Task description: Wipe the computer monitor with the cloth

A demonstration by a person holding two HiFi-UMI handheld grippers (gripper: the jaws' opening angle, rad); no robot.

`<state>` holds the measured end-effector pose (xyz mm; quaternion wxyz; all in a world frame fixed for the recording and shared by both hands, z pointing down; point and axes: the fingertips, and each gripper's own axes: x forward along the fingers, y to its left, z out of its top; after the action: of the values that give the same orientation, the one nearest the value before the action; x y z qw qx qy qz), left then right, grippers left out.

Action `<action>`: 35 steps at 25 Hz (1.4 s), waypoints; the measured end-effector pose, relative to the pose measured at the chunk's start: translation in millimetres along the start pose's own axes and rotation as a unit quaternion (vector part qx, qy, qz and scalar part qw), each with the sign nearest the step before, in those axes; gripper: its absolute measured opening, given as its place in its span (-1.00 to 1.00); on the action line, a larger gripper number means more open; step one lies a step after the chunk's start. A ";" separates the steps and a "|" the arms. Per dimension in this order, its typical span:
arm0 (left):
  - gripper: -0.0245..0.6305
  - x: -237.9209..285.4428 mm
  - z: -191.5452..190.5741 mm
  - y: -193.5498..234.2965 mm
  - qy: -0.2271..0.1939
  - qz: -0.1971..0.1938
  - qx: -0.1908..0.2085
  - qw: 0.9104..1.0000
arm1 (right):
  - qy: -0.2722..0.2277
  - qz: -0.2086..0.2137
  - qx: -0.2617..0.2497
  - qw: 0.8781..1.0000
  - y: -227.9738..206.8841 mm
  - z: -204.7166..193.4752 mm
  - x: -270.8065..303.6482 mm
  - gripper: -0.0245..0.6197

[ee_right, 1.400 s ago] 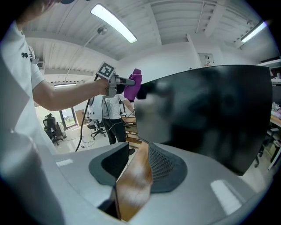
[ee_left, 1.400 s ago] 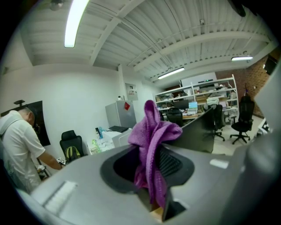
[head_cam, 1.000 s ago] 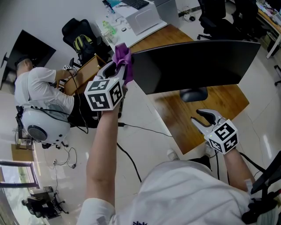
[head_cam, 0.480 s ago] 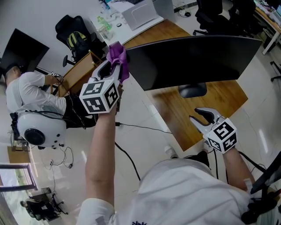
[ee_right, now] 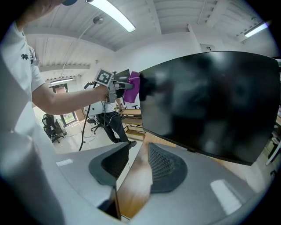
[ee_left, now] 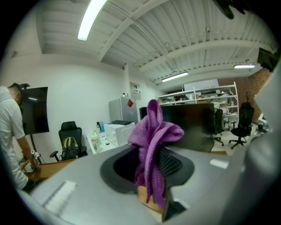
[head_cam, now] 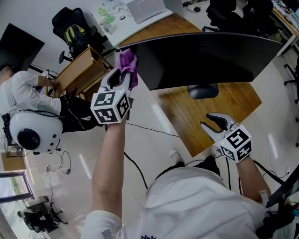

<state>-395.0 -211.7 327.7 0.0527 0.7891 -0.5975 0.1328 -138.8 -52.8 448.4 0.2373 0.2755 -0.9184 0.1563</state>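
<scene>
The black curved monitor (head_cam: 210, 58) stands on a wooden desk (head_cam: 219, 109). My left gripper (head_cam: 122, 74) is raised at the monitor's left end, shut on a bunched purple cloth (head_cam: 127, 63). The cloth is at the screen's left edge; actual contact cannot be made out. In the left gripper view the cloth (ee_left: 153, 140) hangs from between the jaws, with the monitor (ee_left: 197, 127) behind it. My right gripper (head_cam: 211, 125) is low over the desk's front edge, open and holding nothing. The right gripper view shows the dark screen (ee_right: 210, 101) close above its jaws (ee_right: 134, 165), and the cloth (ee_right: 132, 86) at its left edge.
A person in a white shirt (head_cam: 28, 88) works at a wooden desk (head_cam: 79, 70) on the left. A black chair with a backpack (head_cam: 74, 25) is behind it. A white helmet-like object (head_cam: 30, 133) and cables (head_cam: 140, 126) are on the floor. Office chairs (head_cam: 233, 11) stand beyond the monitor.
The left gripper with the cloth has stayed at the monitor's left end, shifting only slightly. The right gripper has not moved.
</scene>
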 end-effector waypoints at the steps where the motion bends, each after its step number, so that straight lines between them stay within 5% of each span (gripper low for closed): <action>1: -0.54 1.2 -4.1 -0.2 0.000 0.000 -0.002 1.000 | 0.002 0.000 -0.001 1.000 0.5 -0.7 0.3 -0.49; 16: -0.54 14.6 -58.6 -5.9 -0.004 -0.009 -0.013 1.000 | 0.036 -0.009 0.015 0.999 7.0 -23.7 1.3 -0.49; 35: -0.54 39.2 -195.2 -20.3 0.052 -0.009 0.003 0.999 | 0.076 -0.024 0.034 0.996 13.7 -65.6 -9.3 -0.49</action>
<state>-394.3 -195.2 527.2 0.0826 0.7867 -0.5862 0.1752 -116.9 -10.4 496.4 0.3002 0.2931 -0.8849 0.2025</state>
